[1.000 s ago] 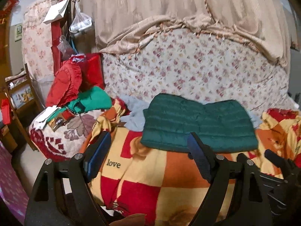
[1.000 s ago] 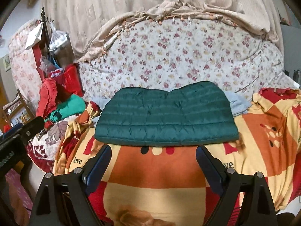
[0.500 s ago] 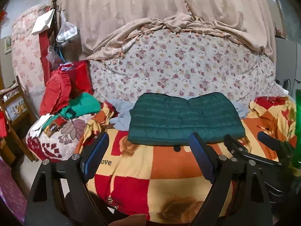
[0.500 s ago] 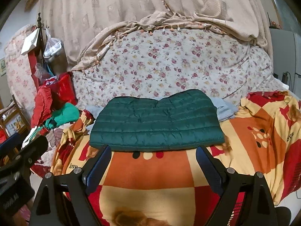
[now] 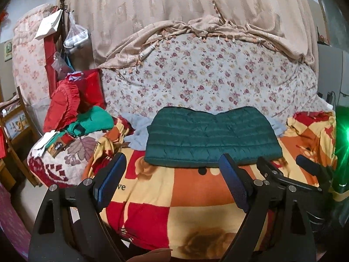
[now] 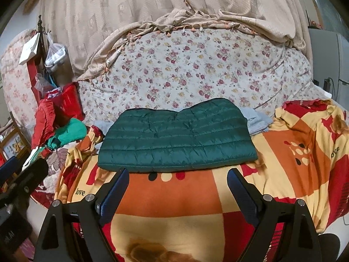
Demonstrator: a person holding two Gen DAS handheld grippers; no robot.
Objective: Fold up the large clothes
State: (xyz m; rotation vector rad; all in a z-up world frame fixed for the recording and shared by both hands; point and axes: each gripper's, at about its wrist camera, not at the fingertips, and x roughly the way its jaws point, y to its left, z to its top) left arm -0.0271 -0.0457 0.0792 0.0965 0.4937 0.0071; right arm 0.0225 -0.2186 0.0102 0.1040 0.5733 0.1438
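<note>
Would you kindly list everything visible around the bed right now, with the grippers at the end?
quilted jacket: one, dark green, folded flat on the blanket, bed centre
blanket: one, red, orange and cream checks, covering the bed front
grey garment: one, pale blue-grey, under the jacket's far edge
floral quilt: one, white with pink flowers, heaped behind the jacket
curtain: one, beige, draped over the quilt
red cushion: one, frilled, left of the bed
teal garment: one, beside the cushion
plastic bag: one, clear, hanging at left
left gripper: open, empty
right gripper: open, empty
</note>
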